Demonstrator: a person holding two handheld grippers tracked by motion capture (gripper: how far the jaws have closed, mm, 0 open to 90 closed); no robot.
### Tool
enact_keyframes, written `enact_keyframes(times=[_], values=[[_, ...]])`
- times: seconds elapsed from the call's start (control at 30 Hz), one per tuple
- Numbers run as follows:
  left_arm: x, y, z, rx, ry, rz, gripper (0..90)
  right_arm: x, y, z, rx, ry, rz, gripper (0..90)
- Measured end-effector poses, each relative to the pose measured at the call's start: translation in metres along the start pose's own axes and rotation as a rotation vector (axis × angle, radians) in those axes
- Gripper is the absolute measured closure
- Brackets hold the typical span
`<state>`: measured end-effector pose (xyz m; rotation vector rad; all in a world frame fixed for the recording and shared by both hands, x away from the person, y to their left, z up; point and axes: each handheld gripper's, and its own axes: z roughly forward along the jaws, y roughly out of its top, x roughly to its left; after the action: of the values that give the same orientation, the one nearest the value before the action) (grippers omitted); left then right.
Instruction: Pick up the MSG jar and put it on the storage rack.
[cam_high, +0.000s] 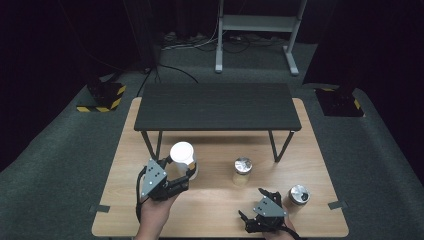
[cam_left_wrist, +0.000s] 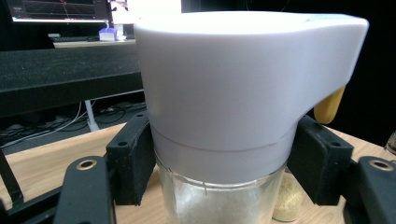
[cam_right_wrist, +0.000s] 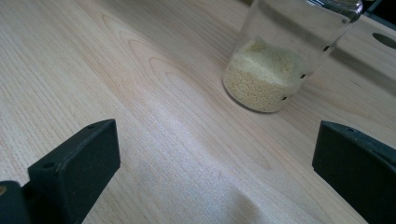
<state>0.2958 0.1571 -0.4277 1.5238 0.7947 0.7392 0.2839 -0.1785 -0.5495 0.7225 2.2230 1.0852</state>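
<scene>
White-lidded jar (cam_left_wrist: 219, 116) is clamped in the left gripper (cam_high: 172, 179); fingers (cam_left_wrist: 133, 156) press both sides where the white lid meets the clear glass. Jar sits upright near the surface's (cam_high: 210, 210) left-centre, just in front of the black shelf (cam_high: 217, 106); can't tell if its base touches the wood. Right gripper (cam_high: 260, 202) rests low at the front edge, fingers (cam_right_wrist: 77, 161) spread wide, nothing between them. Small jar (cam_right_wrist: 280, 60) of pale grains stands ahead of it, apart from its fingers. Steel-capped jar (cam_high: 243, 169) mid-surface, another (cam_high: 299, 194) just right of the right gripper.
</scene>
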Motion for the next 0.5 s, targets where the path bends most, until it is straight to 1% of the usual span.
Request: enact_keyframes(times=[0.33,0.5], values=[[0.001,0.016,0.001,-0.009,0.009,0.013,30.7,0.0,0.0,0.0,0.0,0.002,0.001,0.0],[0.002,0.022,0.002,-0.017,0.012,0.013,30.7,0.0,0.0,0.0,-0.002,0.002,0.004,0.0]])
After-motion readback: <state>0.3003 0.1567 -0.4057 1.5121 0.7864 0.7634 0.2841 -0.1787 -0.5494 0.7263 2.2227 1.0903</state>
